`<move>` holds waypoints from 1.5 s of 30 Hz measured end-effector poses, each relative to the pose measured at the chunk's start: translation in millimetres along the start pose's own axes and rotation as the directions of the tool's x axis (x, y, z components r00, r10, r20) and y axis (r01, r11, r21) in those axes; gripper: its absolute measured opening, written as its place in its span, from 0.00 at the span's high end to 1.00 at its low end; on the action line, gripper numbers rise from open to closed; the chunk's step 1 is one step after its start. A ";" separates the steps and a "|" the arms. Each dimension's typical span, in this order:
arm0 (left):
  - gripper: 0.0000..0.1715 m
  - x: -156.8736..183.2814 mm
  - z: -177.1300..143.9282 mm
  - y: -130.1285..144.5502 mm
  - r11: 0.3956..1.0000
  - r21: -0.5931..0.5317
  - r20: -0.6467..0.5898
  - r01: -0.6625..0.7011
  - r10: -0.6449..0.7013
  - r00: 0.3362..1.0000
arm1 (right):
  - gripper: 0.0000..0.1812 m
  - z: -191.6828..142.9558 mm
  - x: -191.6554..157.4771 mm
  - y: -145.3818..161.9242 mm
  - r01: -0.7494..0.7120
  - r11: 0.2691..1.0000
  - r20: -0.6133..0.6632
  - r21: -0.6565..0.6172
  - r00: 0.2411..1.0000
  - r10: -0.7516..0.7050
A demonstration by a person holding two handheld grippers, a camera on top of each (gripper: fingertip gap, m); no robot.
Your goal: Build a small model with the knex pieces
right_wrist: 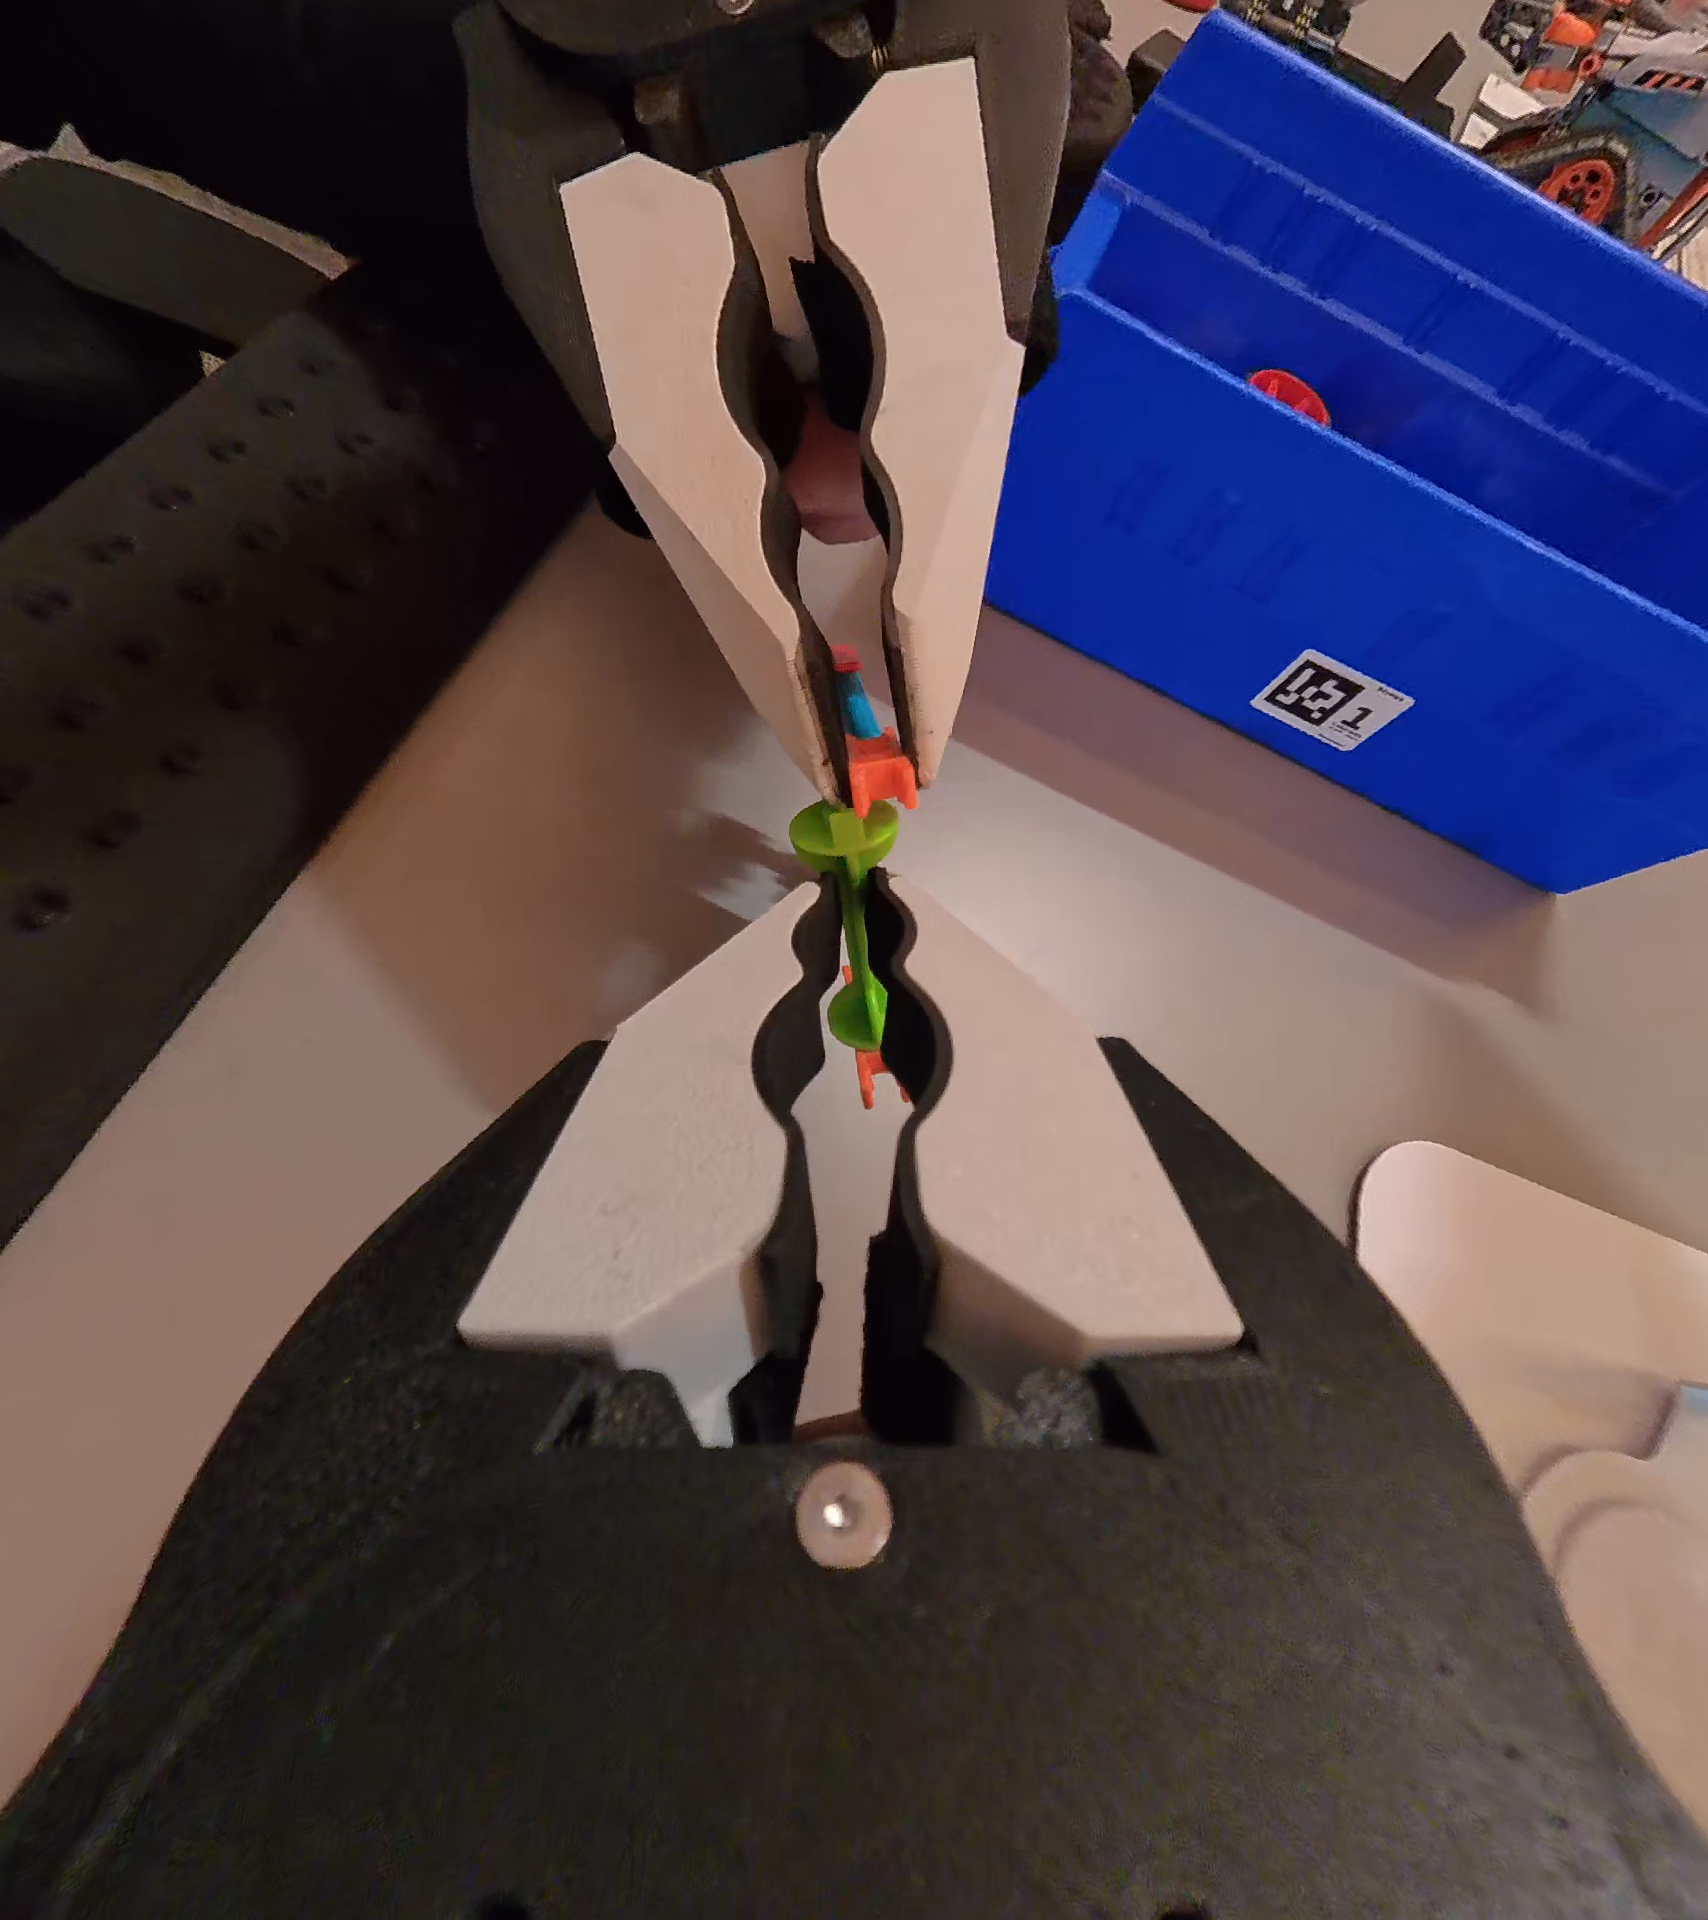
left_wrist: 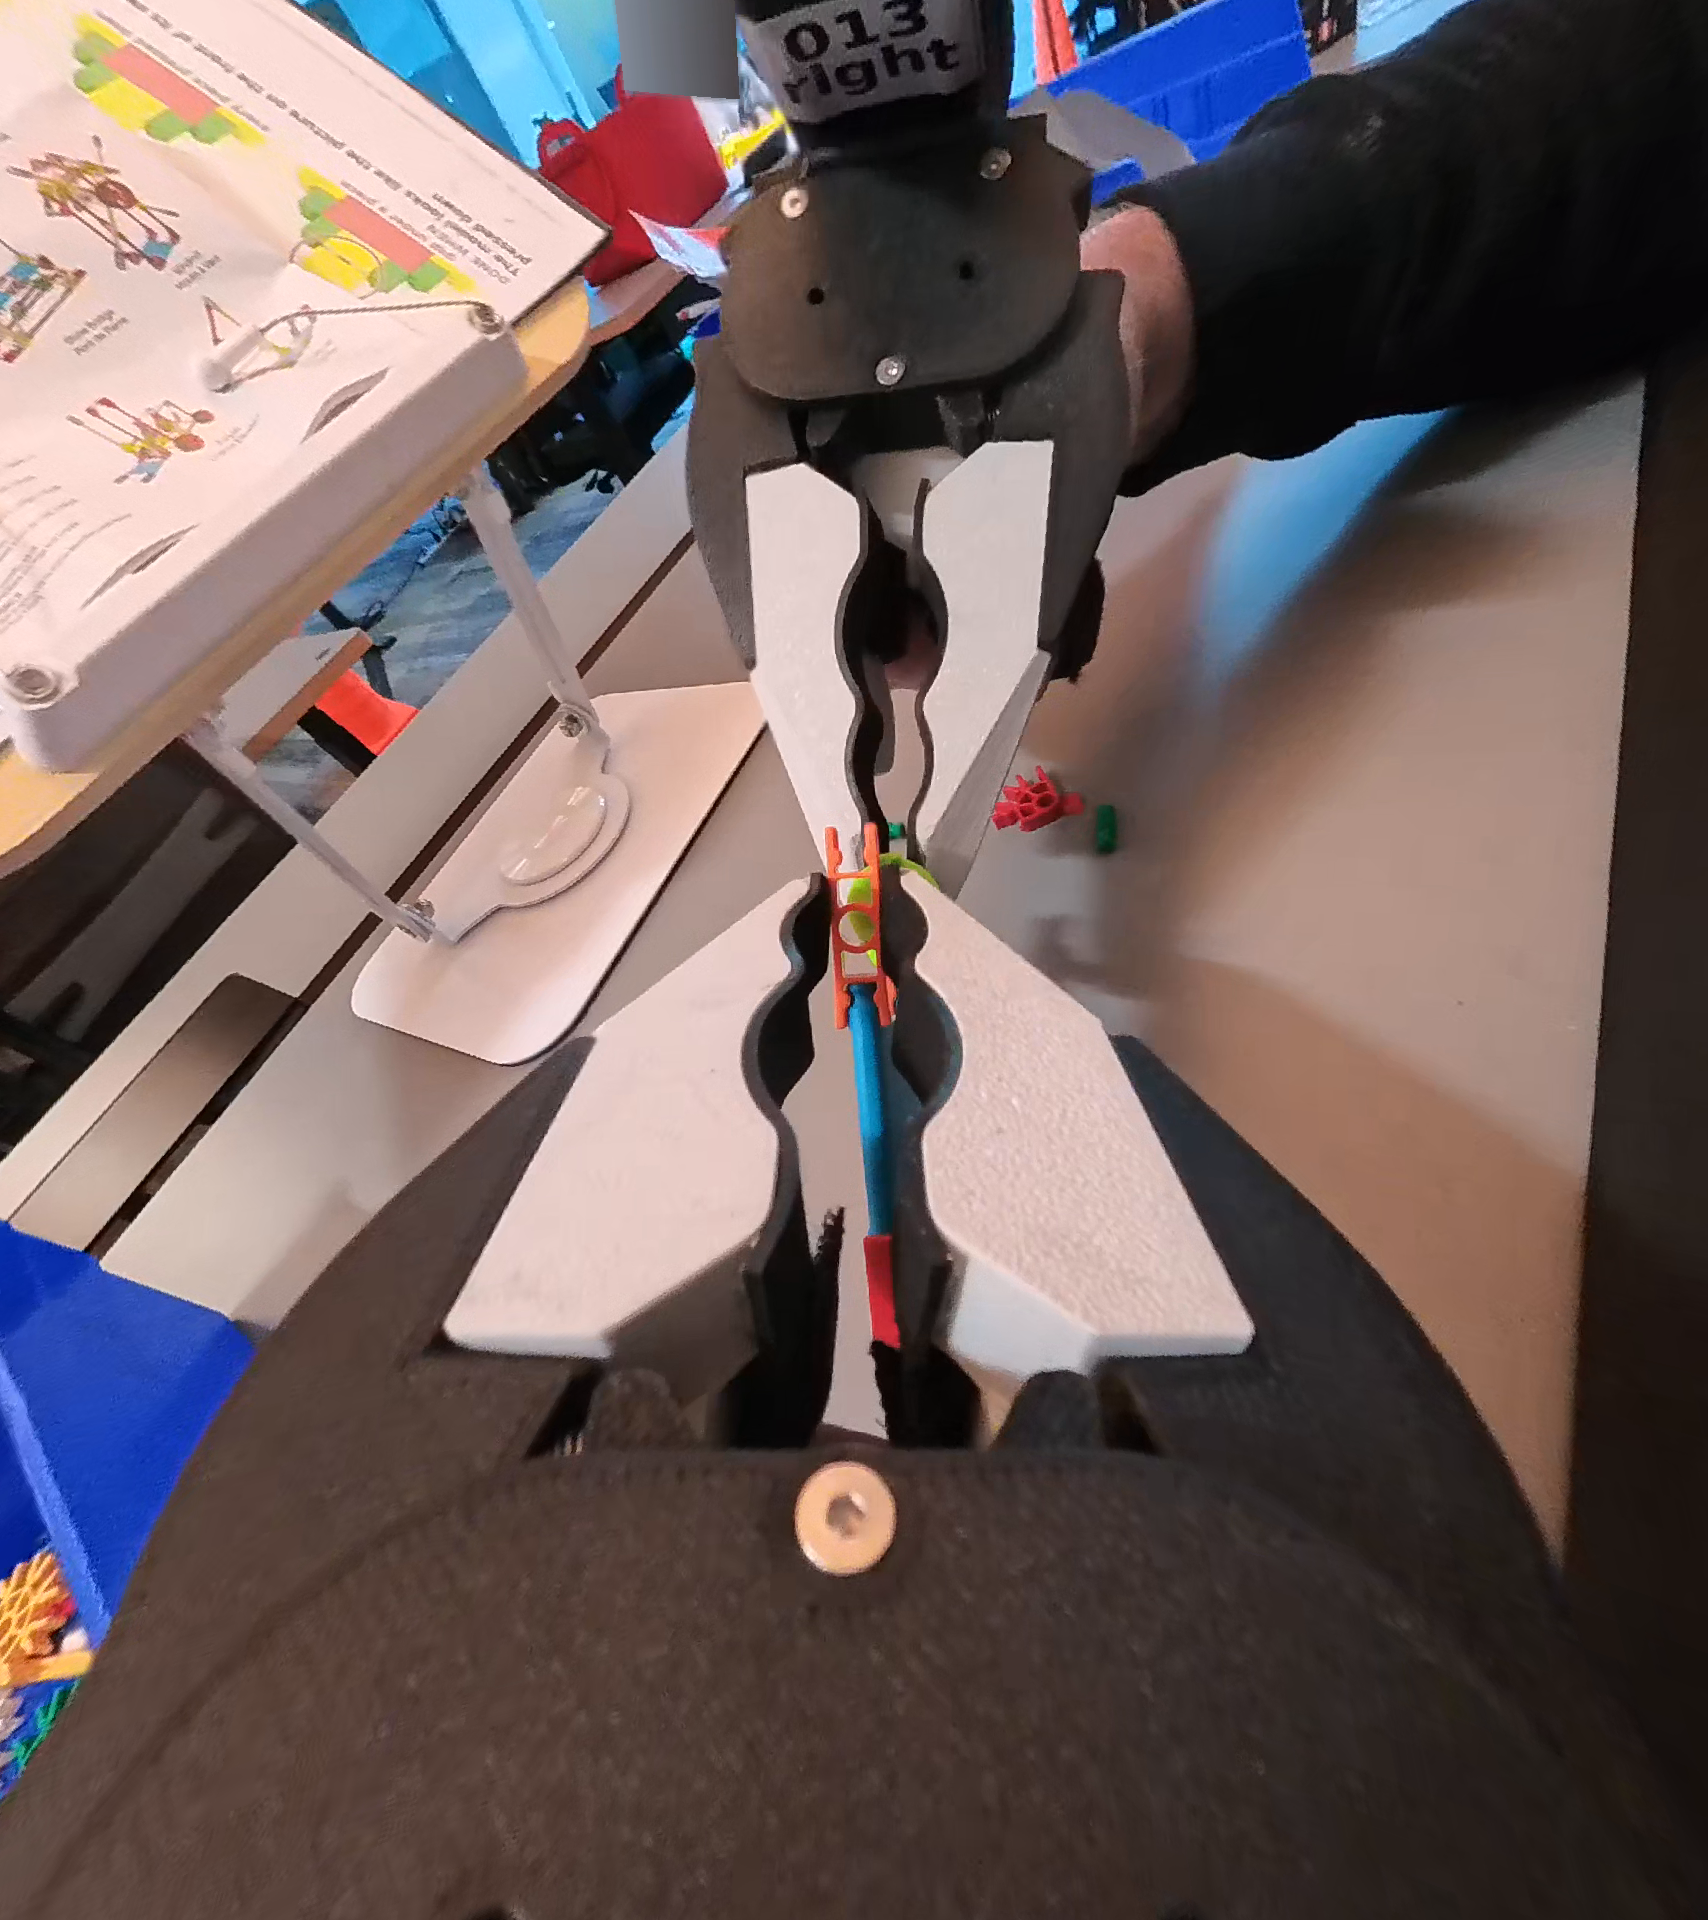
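The left gripper (left_wrist: 860,894), at the centre of the left wrist view, is pressed together on a blue rod (left_wrist: 871,1101) that runs down between its fingers, with an orange connector (left_wrist: 858,940) on the rod's far end at the fingertips. The right gripper (right_wrist: 855,883), at the centre of the right wrist view, pinches a green rod (right_wrist: 855,940) that carries a lime disc (right_wrist: 842,834) just past its tips and a second orange clip (right_wrist: 871,1081) lower down. The two grippers meet tip to tip above the pale table (left_wrist: 1349,1039), the disc touching or just beside the orange connector — which one, I cannot tell.

To do this well, my judgement is that both rods should be kept on one line, since any tilt would make the clip skid off. Push along the axis, not sideways, and hold both pinches firm close to the joint.

A blue bin (right_wrist: 1401,582) sits upper right in the right wrist view; a red piece (left_wrist: 1034,805) lies on the table right of centre, and an instruction sheet (left_wrist: 154,312) stands upper left in the left wrist view.
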State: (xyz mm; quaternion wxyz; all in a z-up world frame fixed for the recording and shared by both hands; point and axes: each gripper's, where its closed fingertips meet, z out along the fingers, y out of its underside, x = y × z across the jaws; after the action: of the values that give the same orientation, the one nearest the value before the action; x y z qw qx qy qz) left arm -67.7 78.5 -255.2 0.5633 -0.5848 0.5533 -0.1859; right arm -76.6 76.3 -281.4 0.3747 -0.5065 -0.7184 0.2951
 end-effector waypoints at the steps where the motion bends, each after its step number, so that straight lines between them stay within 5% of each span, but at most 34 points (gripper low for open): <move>1: 0.96 -0.5 -0.2 0.8 1.000 -0.002 0.001 0.003 -0.003 1.000 | 0.99 0.6 0.1 0.6 -0.007 1.000 0.003 0.000 1.000 0.007; 13: 0.97 -1.7 -2.0 0.4 1.000 0.018 -0.005 0.019 -0.019 1.000 | 0.99 1.1 1.6 -0.9 -0.078 0.995 0.038 0.055 0.996 0.076; 34: 0.97 0.7 5.0 19.2 0.998 -0.044 -0.011 0.033 -0.033 0.999 | 0.99 24.6 4.5 14.0 -0.172 0.985 0.010 -0.029 0.985 0.172; 37: 0.97 9.8 -4.0 -22.9 0.989 0.122 -0.071 0.086 -0.078 0.994 | 0.99 37.2 15.1 48.6 -0.199 0.970 -0.070 -0.139 0.979 0.191; 39: 0.96 -2.1 0.5 -0.6 0.998 0.007 0.039 -0.056 0.056 0.998 | 0.99 37.7 6.8 38.9 -0.158 0.980 -0.045 -0.121 0.987 0.153; 45: 0.96 1.9 -5.6 0.5 1.000 -0.008 0.005 -0.021 0.021 1.000 | 0.99 33.9 7.5 33.1 -0.151 0.984 -0.030 -0.092 0.988 0.149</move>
State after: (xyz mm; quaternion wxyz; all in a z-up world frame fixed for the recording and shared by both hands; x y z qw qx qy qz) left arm -72.0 74.4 -254.8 0.5642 -0.5816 0.5588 -0.1765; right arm -89.8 92.3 -324.8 0.3355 -0.5796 -0.6867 0.2827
